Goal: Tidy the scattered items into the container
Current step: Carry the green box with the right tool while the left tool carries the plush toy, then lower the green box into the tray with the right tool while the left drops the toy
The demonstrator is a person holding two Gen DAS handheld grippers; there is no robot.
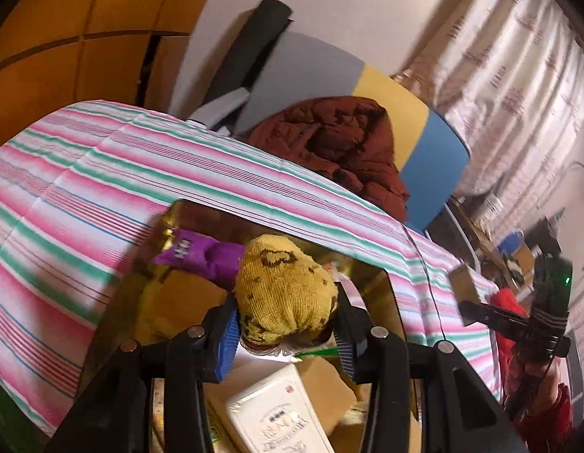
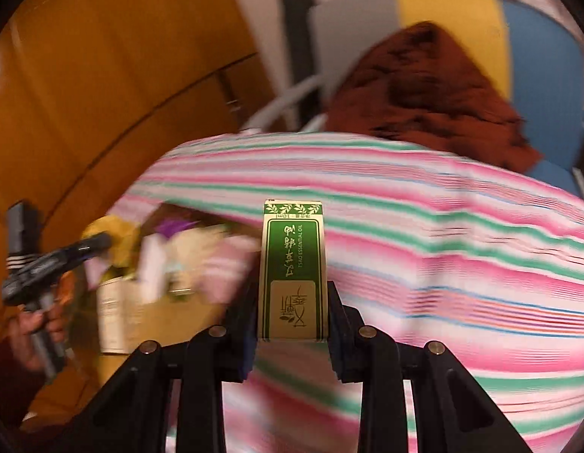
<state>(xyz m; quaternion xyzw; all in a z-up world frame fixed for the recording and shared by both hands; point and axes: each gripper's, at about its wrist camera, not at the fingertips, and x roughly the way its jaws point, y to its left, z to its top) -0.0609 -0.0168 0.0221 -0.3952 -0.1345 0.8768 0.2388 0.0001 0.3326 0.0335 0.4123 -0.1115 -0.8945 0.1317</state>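
Two grippers, each loaded, are held at the gold container during the drop-off step.

Closed on a yellow knitted bundle [image 1: 286,290], the left gripper [image 1: 286,336] is held directly over the open container [image 1: 390,290], where one white box [image 1: 276,415], at least one brown carton [image 1: 325,389] and one purple pouch [image 1: 205,256] are already seen. Clamped narrowly between the jaws of the right gripper [image 2: 292,324], one green-and-gold essential-oil box [image 2: 293,270] is carried above the striped cloth [image 2: 443,264], beside the container and not yet over it. Release of the bundle is judged to be called for next, then carriage of the green box across the rim. Beyond, one brown jacket [image 1: 337,139] is draped on one chair [image 1: 431,151].
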